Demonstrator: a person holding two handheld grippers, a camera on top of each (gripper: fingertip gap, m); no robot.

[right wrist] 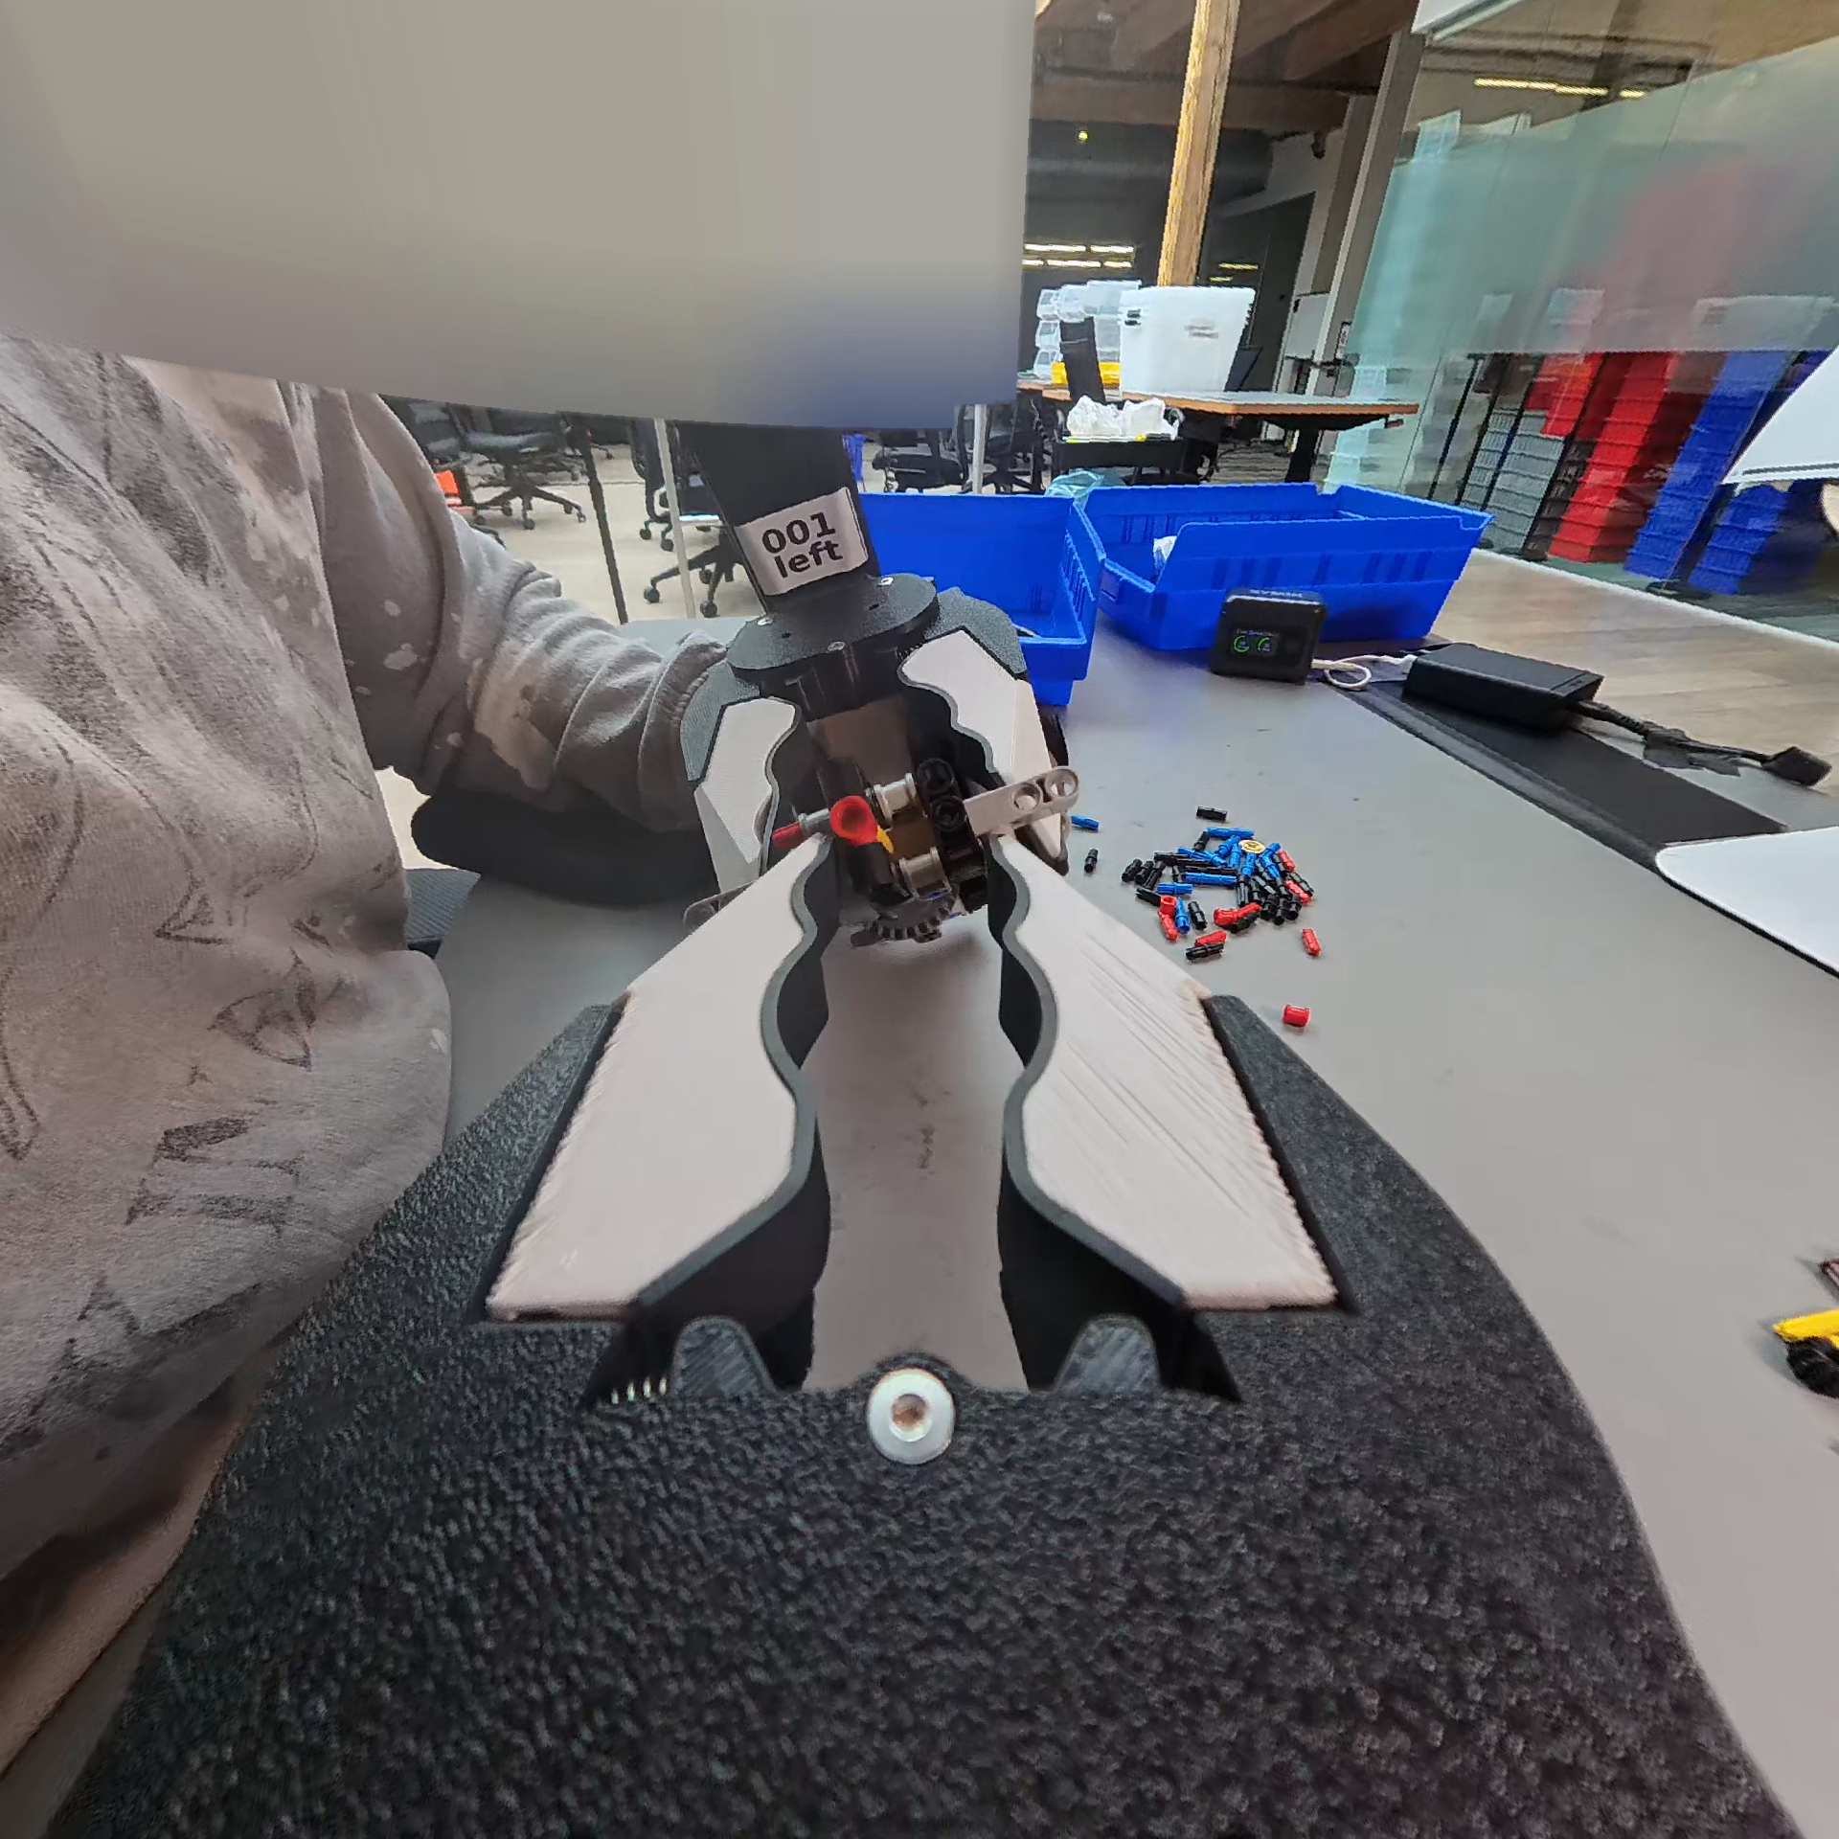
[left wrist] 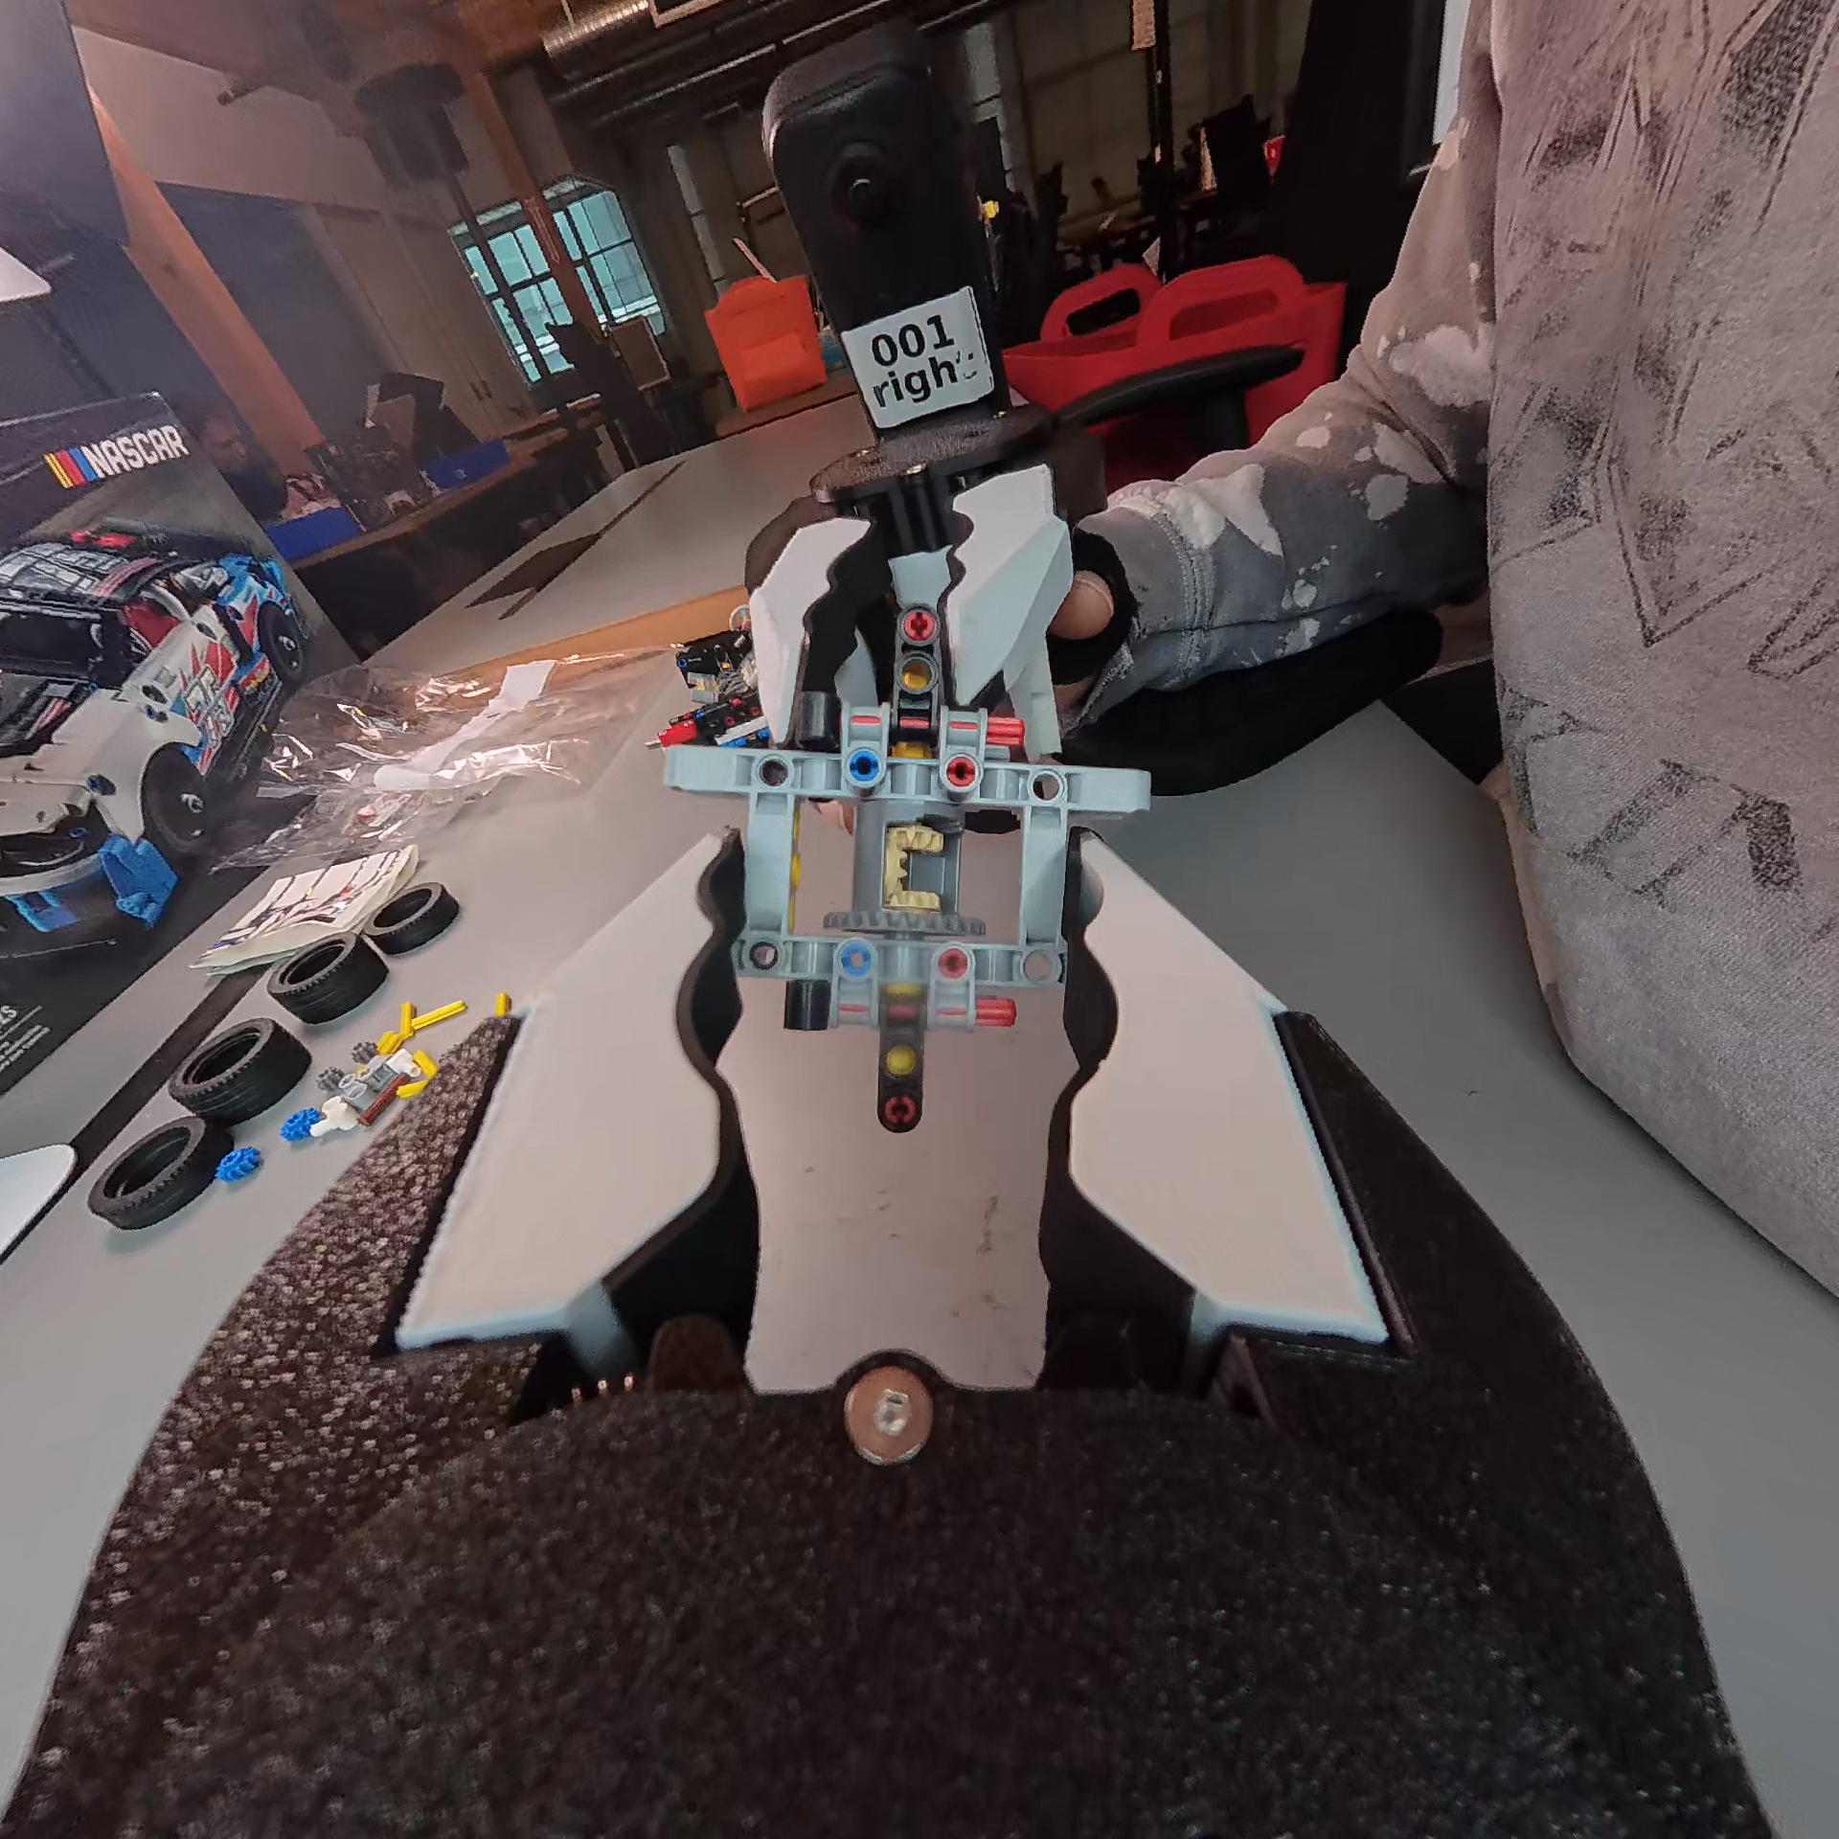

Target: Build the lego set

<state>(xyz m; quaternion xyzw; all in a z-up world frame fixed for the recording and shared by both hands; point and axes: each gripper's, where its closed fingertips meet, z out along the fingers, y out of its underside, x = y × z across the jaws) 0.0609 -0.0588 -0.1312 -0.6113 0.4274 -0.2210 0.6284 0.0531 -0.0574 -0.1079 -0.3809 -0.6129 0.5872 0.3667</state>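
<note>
A grey Lego frame assembly (left wrist: 901,866) with tan gears inside, blue and red pins and a black beam through its middle is held above the table. My left gripper (left wrist: 906,876) is shut on the frame's two sides. My right gripper (left wrist: 911,647) faces it from the far end, its fingers closed around the black beam's upper end. In the right wrist view the right gripper (right wrist: 906,856) grips the assembly (right wrist: 911,846) end-on, with a red piece and a grey beam sticking out sideways. The left gripper (right wrist: 876,786) holds it from behind.
Several black tyres (left wrist: 239,1070), a sticker sheet (left wrist: 308,906), small loose parts (left wrist: 388,1075), clear bags (left wrist: 448,736) and the set's box (left wrist: 129,697) lie to the left. A pile of pins (right wrist: 1224,886), blue bins (right wrist: 1284,557) and a power brick (right wrist: 1503,687) lie right. A person's sleeve (right wrist: 557,677) is close. The grippers are tip to tip, or close to it.
</note>
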